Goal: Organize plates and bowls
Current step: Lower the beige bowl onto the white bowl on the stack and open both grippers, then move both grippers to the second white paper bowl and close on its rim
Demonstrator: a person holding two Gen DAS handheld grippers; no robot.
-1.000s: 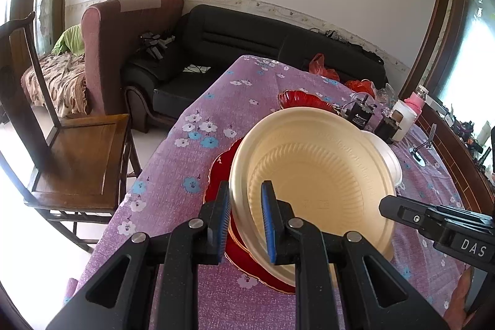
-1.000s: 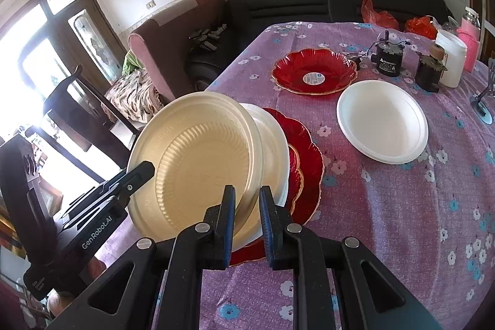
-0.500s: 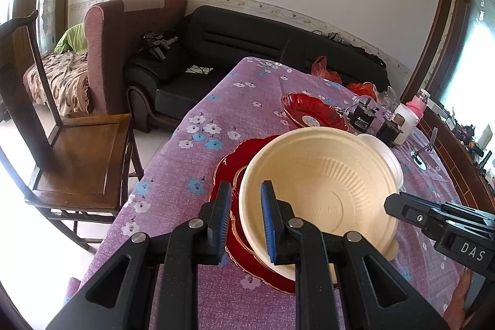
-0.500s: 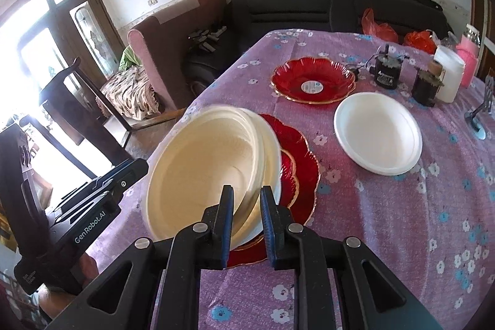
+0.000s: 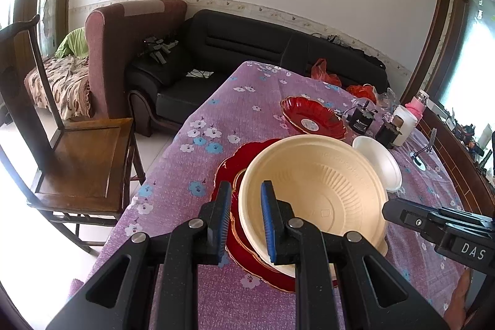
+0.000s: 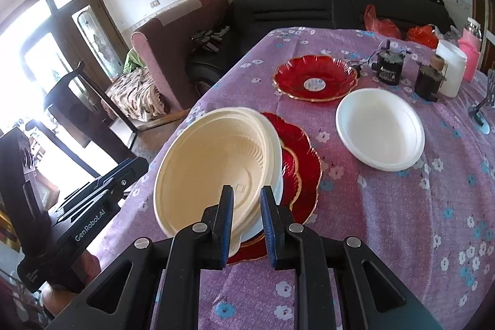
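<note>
A cream bowl (image 5: 315, 194) (image 6: 213, 166) sits nested on a white bowl (image 6: 276, 156) on stacked red plates (image 5: 235, 163) (image 6: 301, 172) near the table's front left. My left gripper (image 5: 246, 218) grips the cream bowl's near-left rim. My right gripper (image 6: 246, 221) grips the rim on the opposite side. Another red plate (image 5: 312, 116) (image 6: 315, 79) and a white plate (image 5: 380, 163) (image 6: 380, 129) lie farther back.
The purple flowered table (image 6: 402, 221) has dark jars (image 6: 389, 67), a white container (image 6: 450, 67) and a pink bottle (image 6: 470, 54) at the back right. A wooden chair (image 5: 80, 153) stands left of the table. A black sofa (image 5: 247, 48) is behind.
The cream bowl was held tilted up on edge by both grippers; it has come down flat onto the white bowl and red plates. Both grippers keep their hold.
</note>
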